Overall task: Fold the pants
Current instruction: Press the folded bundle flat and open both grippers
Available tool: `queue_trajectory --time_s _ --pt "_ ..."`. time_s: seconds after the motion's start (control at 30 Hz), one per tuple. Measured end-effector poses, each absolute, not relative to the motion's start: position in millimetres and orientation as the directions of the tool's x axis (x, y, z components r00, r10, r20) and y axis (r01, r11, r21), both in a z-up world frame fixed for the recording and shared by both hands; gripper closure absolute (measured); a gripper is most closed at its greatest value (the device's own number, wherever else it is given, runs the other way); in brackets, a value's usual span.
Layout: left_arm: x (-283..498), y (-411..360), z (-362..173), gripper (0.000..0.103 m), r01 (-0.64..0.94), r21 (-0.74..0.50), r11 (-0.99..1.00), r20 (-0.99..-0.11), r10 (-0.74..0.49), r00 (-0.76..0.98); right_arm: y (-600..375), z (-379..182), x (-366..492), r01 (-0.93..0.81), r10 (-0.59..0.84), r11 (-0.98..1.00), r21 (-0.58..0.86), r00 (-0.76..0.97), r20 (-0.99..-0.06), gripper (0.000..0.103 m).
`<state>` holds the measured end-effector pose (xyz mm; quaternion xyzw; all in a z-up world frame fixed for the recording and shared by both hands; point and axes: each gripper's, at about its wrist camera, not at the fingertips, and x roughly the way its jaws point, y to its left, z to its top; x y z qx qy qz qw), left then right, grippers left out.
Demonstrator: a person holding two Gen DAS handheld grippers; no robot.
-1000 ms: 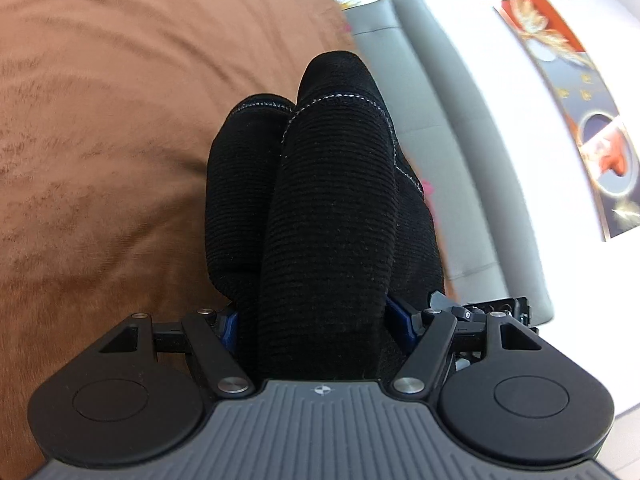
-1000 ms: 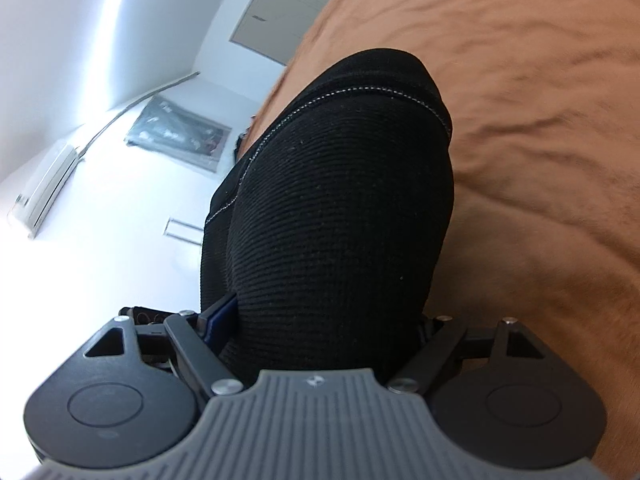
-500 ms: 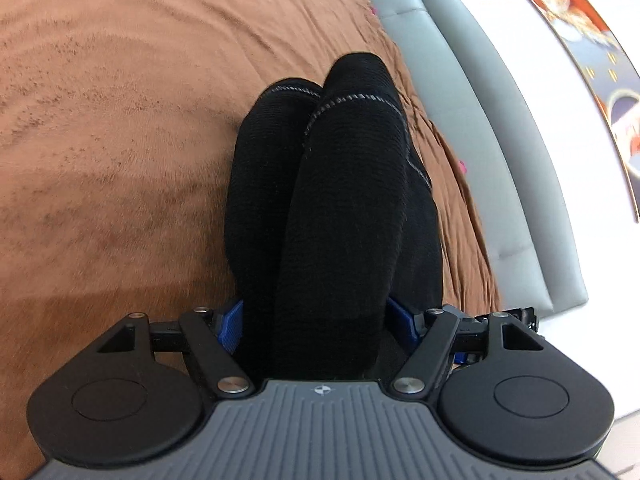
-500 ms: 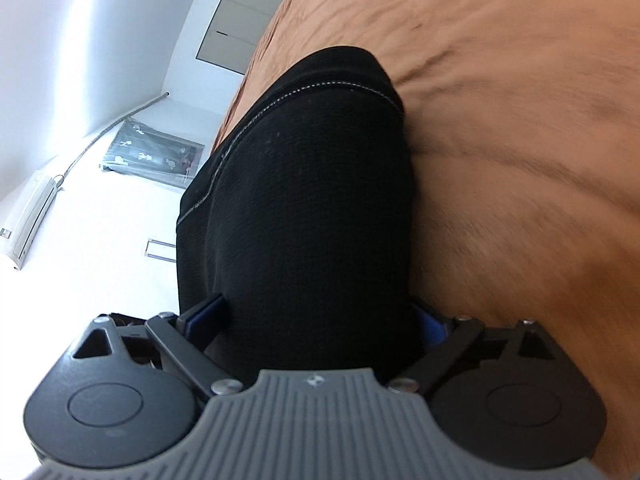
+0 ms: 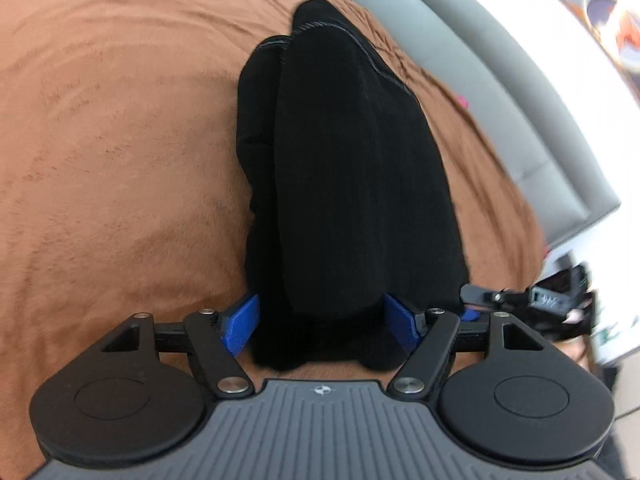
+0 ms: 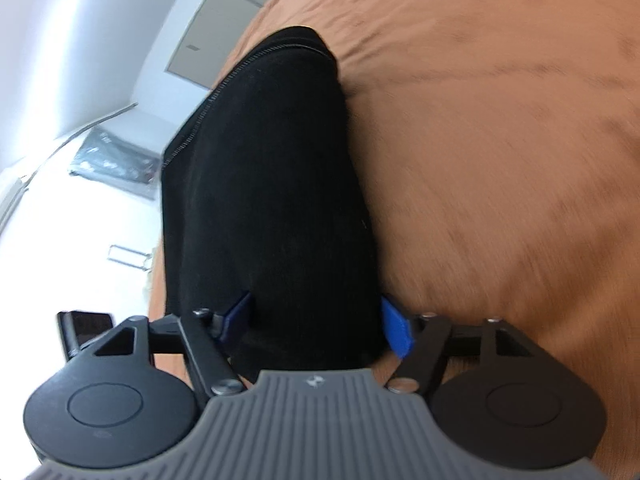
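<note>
The black ribbed pants [image 5: 344, 184] hang bunched from my left gripper [image 5: 320, 320], which is shut on them; its blue pads [image 5: 240, 322] press either side of the cloth. The same pants [image 6: 272, 208] fill the middle of the right wrist view, held in my right gripper [image 6: 316, 324], which is shut on them between its blue pads [image 6: 396, 330]. Both grippers hold the pants over the brown blanket [image 5: 100, 152]. The fingertips are hidden under the cloth. The right gripper also shows in the left wrist view [image 5: 536, 300], at the right edge.
The brown blanket [image 6: 500, 140] covers a bed. A grey padded headboard [image 5: 480, 76] runs along the bed's far right edge, with a picture [image 5: 608, 12] on the white wall beyond. White floor and a dark bag [image 6: 116, 160] lie left of the bed.
Both grippers have carried the pants lower and further over the blanket; the hanging cloth now reaches closer to the bed. Both stay shut on the pants.
</note>
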<state>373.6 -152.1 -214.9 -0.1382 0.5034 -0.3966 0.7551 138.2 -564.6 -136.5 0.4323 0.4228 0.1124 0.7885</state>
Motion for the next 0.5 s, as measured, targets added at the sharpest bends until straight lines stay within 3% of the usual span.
queue_trajectory --time_s 0.1,0.2,0.27,0.4,0.5 --pt "354.2 -159.4 -203.3 0.03 0.52 -0.516 0.681 -0.706 -0.681 0.192 -544.3 -128.6 119.6 0.276 0.451 0.664 0.694 0.593 -0.667 0.053" --pt "328.7 -149.0 -184.9 0.026 0.547 -0.511 0.663 -0.659 -0.711 0.245 -523.6 -107.8 88.8 0.28 0.394 0.684 0.674 0.635 -0.664 0.039" --pt "315.9 -146.5 -166.8 0.014 0.552 -0.47 0.689 -0.651 -0.693 0.31 -508.7 -93.3 71.0 0.273 0.37 0.679 0.682 0.675 -0.638 0.037" --pt "299.0 -149.3 -133.3 0.013 0.528 -0.336 0.78 -0.663 -0.594 0.456 -470.2 -51.1 43.7 0.268 0.257 0.754 0.6 0.721 -0.644 0.025" --pt "283.9 -143.0 -110.5 0.008 0.507 -0.312 0.803 -0.64 -0.572 0.512 -440.0 -24.0 29.7 0.263 0.157 0.828 0.495 0.74 -0.654 0.016"
